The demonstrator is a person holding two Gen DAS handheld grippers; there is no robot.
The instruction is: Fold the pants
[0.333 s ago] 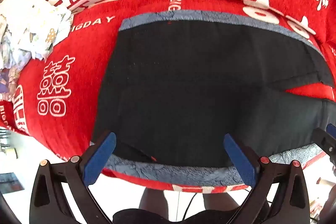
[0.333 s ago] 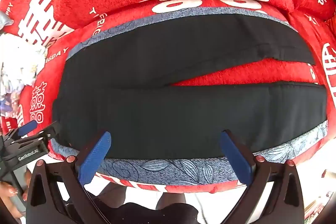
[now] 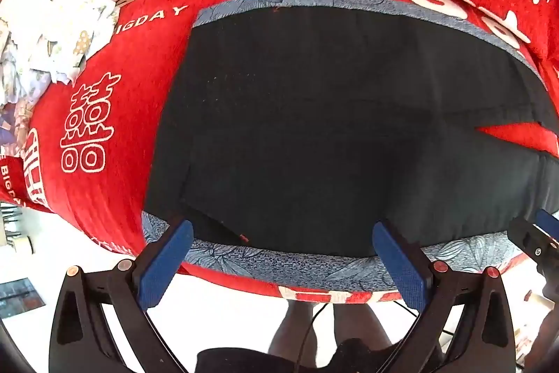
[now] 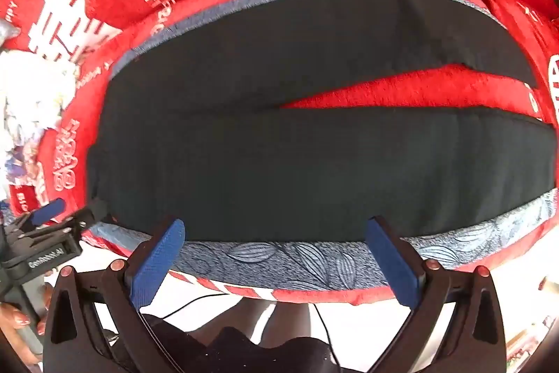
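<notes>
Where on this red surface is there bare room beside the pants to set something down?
Bare red cover lies between the black pants and the crumpled white cloth, and a narrow red wedge shows between the two legs. The pants fill the blue patterned mat, leaving only its edge strip.

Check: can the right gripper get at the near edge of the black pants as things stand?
Probably yes. The right gripper is open above the near edge of the pants, which lie flat on the blue mat; nothing lies between.

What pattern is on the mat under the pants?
The mat is blue-grey with a leaf print, clearest in the right wrist view along the near edge below the black pants.
</notes>
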